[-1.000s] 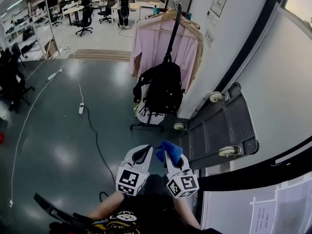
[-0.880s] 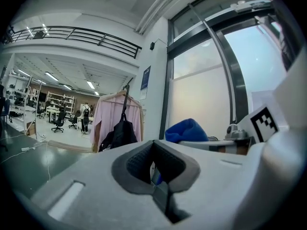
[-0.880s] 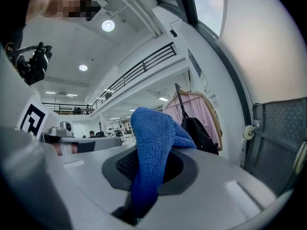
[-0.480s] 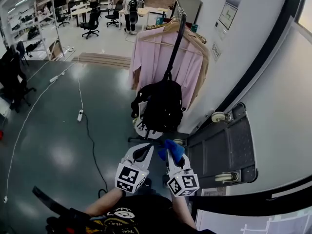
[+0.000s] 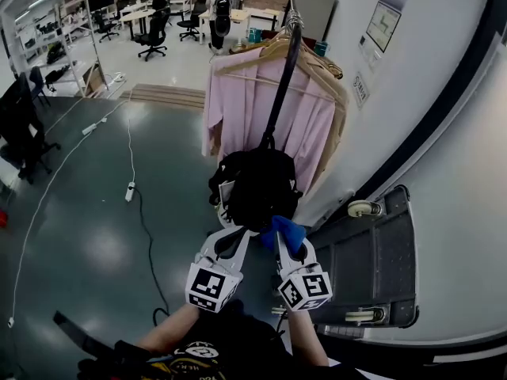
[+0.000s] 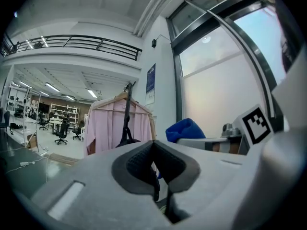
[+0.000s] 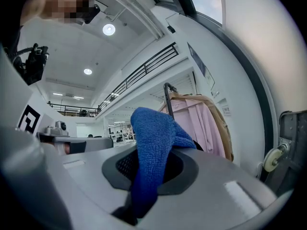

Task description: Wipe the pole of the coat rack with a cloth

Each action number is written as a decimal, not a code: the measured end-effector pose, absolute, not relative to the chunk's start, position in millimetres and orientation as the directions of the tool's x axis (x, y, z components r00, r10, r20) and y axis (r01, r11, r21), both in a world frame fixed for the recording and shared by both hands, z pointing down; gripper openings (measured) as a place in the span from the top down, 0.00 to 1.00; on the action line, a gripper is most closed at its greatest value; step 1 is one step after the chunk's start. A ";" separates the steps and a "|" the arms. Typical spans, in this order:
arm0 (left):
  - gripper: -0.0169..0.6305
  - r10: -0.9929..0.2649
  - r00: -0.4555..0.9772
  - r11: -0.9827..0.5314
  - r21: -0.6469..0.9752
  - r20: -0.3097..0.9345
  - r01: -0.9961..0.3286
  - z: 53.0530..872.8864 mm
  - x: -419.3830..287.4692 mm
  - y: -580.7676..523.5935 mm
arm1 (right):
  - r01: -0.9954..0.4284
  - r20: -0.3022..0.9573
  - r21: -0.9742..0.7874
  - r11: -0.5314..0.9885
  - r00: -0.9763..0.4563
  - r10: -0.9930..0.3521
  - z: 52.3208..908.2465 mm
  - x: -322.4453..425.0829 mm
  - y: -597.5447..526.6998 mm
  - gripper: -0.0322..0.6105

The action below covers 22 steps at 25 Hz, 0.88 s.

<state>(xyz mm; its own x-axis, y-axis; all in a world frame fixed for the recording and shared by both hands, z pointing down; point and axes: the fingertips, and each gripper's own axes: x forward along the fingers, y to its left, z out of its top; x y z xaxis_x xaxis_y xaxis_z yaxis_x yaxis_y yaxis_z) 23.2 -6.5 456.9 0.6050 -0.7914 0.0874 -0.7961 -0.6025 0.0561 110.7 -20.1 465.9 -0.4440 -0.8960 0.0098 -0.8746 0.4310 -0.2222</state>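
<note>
Both tools had closed in on the coat rack over the last second, so that in the head view their tips now overlapped the bottom edge of the black backpack point(image 5: 257, 182) at frame centre.

The right tool point(image 5: 283, 242) was clamped on the one blue terry cloth point(image 5: 287, 230), which bunched up out of its jaws in the right gripper view point(image 7: 152, 143). The left tool point(image 5: 230, 242) had its jaws brought together with nothing between them.

The single black metal pole point(image 5: 280, 81) lay ahead of and above both tools. Its long axis ran upright, leaning toward the top of the frame, and its lower stretch was hidden behind the backpack. The cloth-bearing right tool sat almost directly under the pole's line, which probably made it the nearer one. Reaching bare pole looked to call for a lift up past the backpack.

Two garments hung there, a pink shirt point(image 5: 238, 105) and a tan garment point(image 5: 339, 125).
</note>
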 end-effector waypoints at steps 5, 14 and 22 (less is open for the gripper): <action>0.97 -0.804 0.593 -0.591 0.050 0.046 -0.805 442.6 8.9 -69.8 | -0.883 -0.074 -0.129 0.452 -0.446 -0.892 416.3 108.8 -97.4 0.85; 0.97 -0.761 0.647 -0.648 0.027 -0.041 -0.761 406.7 -10.8 -171.1 | -0.907 -0.311 0.128 0.401 -0.421 -0.852 231.5 100.3 -254.5 0.85; 0.97 -0.732 0.681 -0.680 0.061 -0.007 -0.730 420.6 -12.1 -224.9 | -0.885 -0.210 0.247 0.394 -0.446 -0.870 155.2 93.7 -376.0 0.85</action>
<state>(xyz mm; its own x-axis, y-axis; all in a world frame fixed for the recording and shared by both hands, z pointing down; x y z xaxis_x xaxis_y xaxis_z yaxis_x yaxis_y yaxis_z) -12.1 -224.9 420.6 0.6811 -0.7321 -0.0075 -0.7305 -0.6802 0.0614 93.7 -376.0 155.2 -0.4457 -0.8701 -0.2104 -0.8854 0.3939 0.2467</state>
